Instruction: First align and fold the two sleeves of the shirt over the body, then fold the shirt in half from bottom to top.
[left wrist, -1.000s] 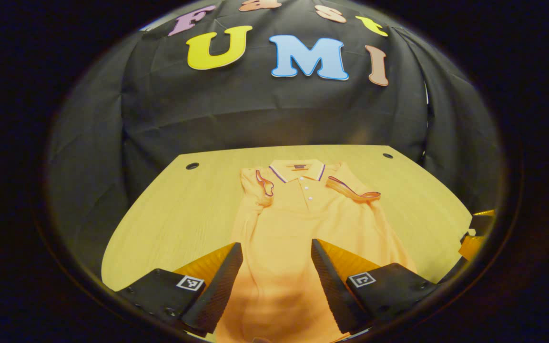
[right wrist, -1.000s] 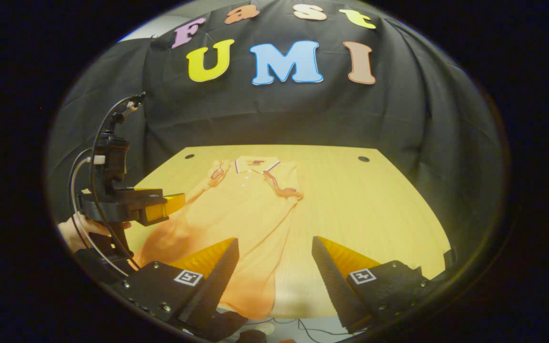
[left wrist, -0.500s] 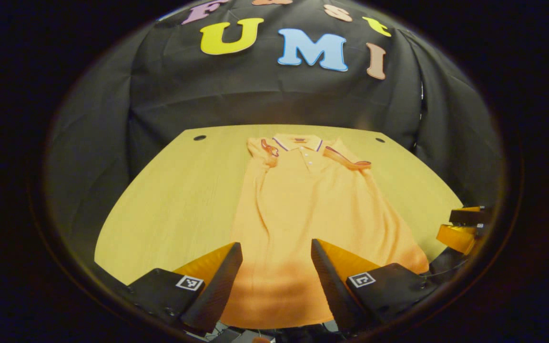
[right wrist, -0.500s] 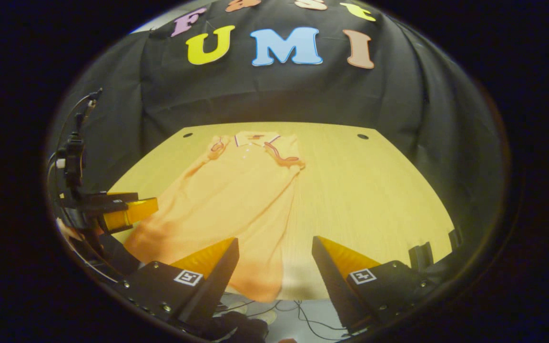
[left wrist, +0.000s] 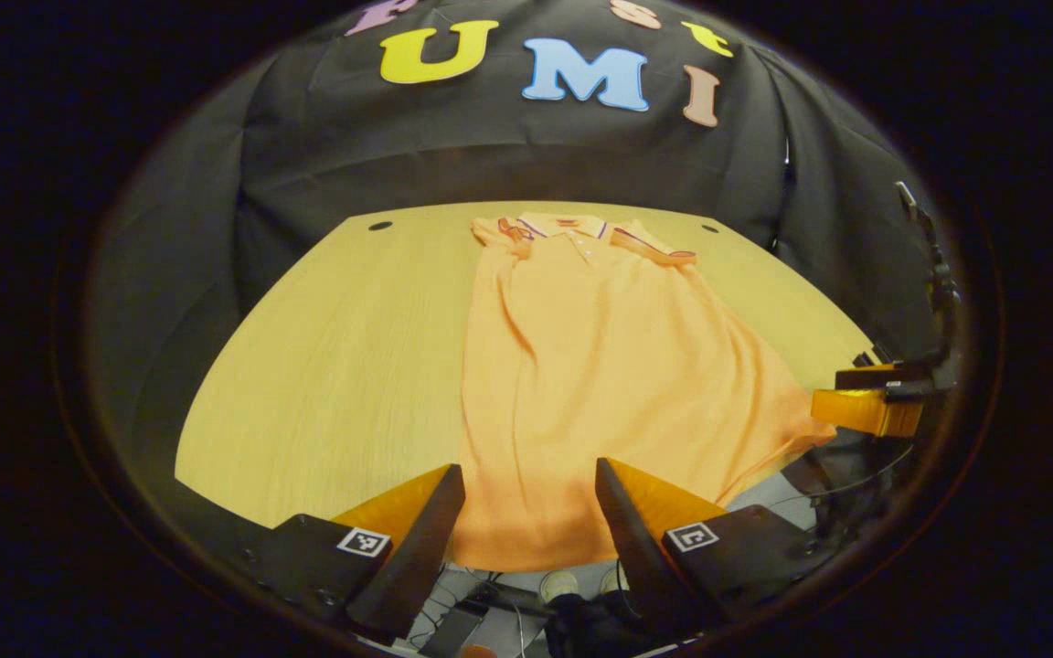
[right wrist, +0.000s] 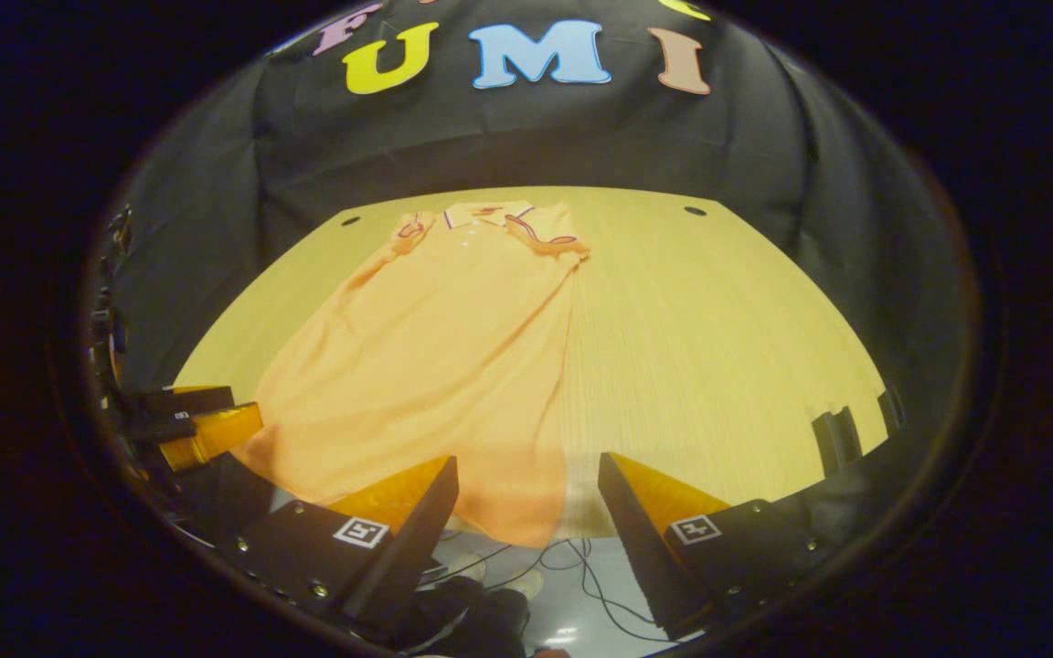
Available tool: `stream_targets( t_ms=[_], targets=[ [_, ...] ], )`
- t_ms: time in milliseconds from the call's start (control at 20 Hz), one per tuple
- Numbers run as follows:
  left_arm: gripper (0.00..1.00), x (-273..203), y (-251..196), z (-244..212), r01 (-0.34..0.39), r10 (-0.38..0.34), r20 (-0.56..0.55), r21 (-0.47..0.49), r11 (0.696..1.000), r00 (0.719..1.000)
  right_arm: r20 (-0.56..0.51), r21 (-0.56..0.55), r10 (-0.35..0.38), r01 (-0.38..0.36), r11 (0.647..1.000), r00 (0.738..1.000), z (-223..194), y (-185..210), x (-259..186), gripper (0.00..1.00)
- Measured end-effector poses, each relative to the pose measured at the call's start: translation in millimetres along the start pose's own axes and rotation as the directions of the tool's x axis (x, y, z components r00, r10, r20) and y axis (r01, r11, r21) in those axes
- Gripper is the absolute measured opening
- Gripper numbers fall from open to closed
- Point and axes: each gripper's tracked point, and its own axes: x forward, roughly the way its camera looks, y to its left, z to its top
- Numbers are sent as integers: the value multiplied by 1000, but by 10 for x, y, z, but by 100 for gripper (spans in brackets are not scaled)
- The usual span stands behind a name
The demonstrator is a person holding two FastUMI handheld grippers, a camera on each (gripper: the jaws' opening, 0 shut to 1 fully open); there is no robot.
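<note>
An orange polo shirt (left wrist: 600, 366) is laid flat along a wooden table (left wrist: 325, 366), its collar (left wrist: 563, 224) at the far edge near the black cloth wall (left wrist: 508, 146) and its hem (left wrist: 526, 548) hanging slightly over the near edge; both short sleeves (left wrist: 650, 247) are seen folded inward over the chest beside the collar. The left gripper (left wrist: 526, 512) is held released, fingers spread apart above the hem with nothing between them; the right gripper (right wrist: 526, 512) is likewise released, poised over the shirt's near right corner and the table edge. In the right gripper view the left gripper is seen at the far left; cables (right wrist: 572, 567) are visible on the floor (right wrist: 572, 612) below the table.
</note>
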Motion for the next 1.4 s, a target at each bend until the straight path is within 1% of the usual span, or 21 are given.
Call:
stream_targets(
  t_ms=[200,250,300,450,600,750,800,900,950,1000,1050,1100,1150,1200,1250,1350,1400],
  targets=[
    [93,0,63,-212,-2,3,-28,7,1000,1000,-32,-12,-9,8,1000,999,-98,27,94,96],
    [94,8,58,-265,-4,4,-35,8,1000,999,-40,-16,-13,12,1000,999,-113,28,118,96],
    [96,20,62,-269,-13,13,-25,24,1000,1000,-45,-18,-16,16,1000,999,-132,32,137,96],
    [95,50,8,-268,-13,14,-18,63,998,1000,-62,-22,-18,16,1000,998,-179,76,191,96],
    [95,68,-36,-262,-14,15,-18,64,998,1000,-92,-48,-31,27,998,995,-272,97,230,96],
    [95,69,-57,-256,-24,24,-17,50,998,1000,-71,-28,-33,31,999,997,-252,106,215,95],
    [80,77,-91,-247,-20,21,-15,54,998,1000,-76,-31,-31,29,999,997,-269,115,243,95],
    [61,88,-193,-252,-4,6,-22,74,997,1000,-74,-29,-29,27,999,997,-268,124,244,83],
    [53,87,-238,-253,2,0,-22,86,996,1000,-73,-32,-27,25,999,997,-264,123,236,75],
    [41,83,-265,-247,2,0,-23,93,996,1000,-73,-25,-31,29,999,997,-277,107,210,69],
    [30,88,-280,-238,-4,7,-24,98,995,1000,-74,-15,-32,31,999,997,-282,101,212,51],
    [20,90,-263,-251,-13,16,-27,104,994,1000,-71,-11,-35,34,999,997,-270,89,205,42],
    [19,89,-267,-234,-19,22,-22,106,994,1000,-72,6,-34,34,999,997,-263,86,212,33],
    [8,95,-278,-243,-26,29,-28,89,996,999,-73,15,-28,29,999,997,-270,93,216,23],
    [8,89,-291,-237,-29,31,-29,79,996,999,-74,19,-28,29,999,997,-281,76,224,21],
    [10,84,-287,-235,-37,39,-33,65,997,999,-77,21,-14,16,1000,997,-268,96,220,4],
    [10,95,-292,-228,-38,40,-36,54,998,999,-82,11,-7,8,1000,997,-266,91,218,7]
  ],
)
